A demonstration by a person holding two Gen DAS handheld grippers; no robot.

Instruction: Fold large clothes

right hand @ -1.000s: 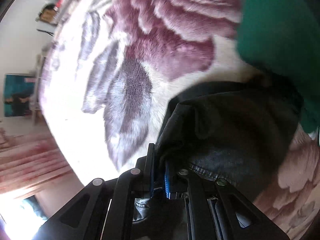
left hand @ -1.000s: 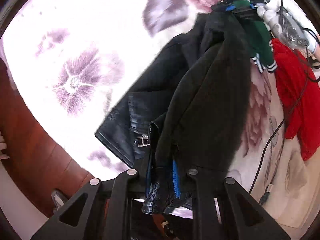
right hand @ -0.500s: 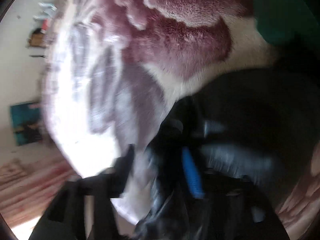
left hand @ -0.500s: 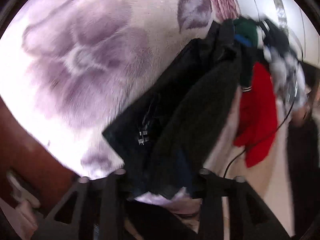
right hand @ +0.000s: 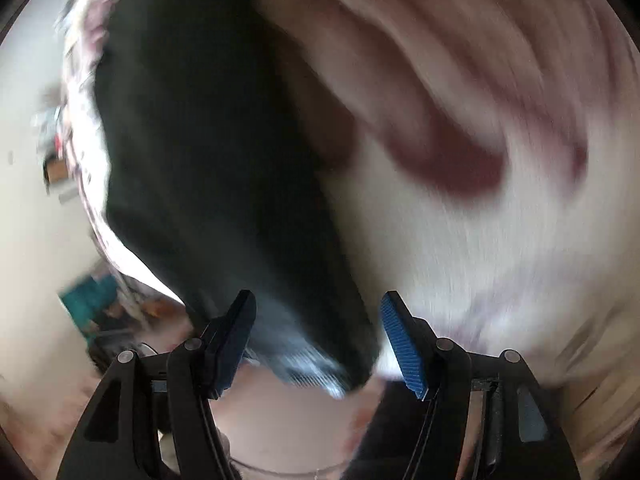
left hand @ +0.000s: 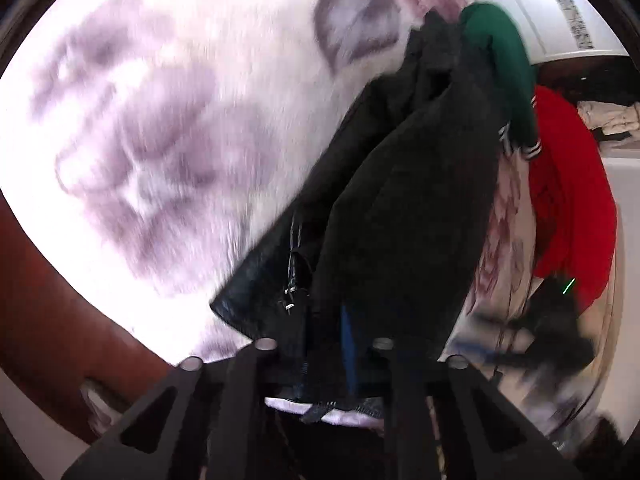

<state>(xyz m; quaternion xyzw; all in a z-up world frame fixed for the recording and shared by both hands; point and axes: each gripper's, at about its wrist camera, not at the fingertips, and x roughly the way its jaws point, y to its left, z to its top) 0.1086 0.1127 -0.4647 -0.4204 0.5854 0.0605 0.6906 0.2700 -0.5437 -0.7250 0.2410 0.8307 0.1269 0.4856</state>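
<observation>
A black jacket (left hand: 400, 200) lies stretched across a fluffy floral blanket (left hand: 160, 120). My left gripper (left hand: 328, 356) is shut on the jacket's near edge, beside a zipper pull (left hand: 294, 280). In the right wrist view my right gripper (right hand: 316, 332) is open, its blue pads (right hand: 400, 344) spread wide. The black jacket (right hand: 208, 140) lies blurred in front of and between the open fingers, not clamped. The right gripper also shows in the left wrist view as a dark blurred shape (left hand: 552, 336) at the lower right.
A green garment (left hand: 500, 64) and a red garment (left hand: 568, 184) lie beyond the jacket on the right. A brown wooden bed edge (left hand: 52, 312) runs along the lower left. A white wall or cupboard (left hand: 540, 12) stands at the far right.
My right gripper has let go of the jacket, opened and swung away. My left gripper keeps its hold and has pulled the jacket along the blanket.
</observation>
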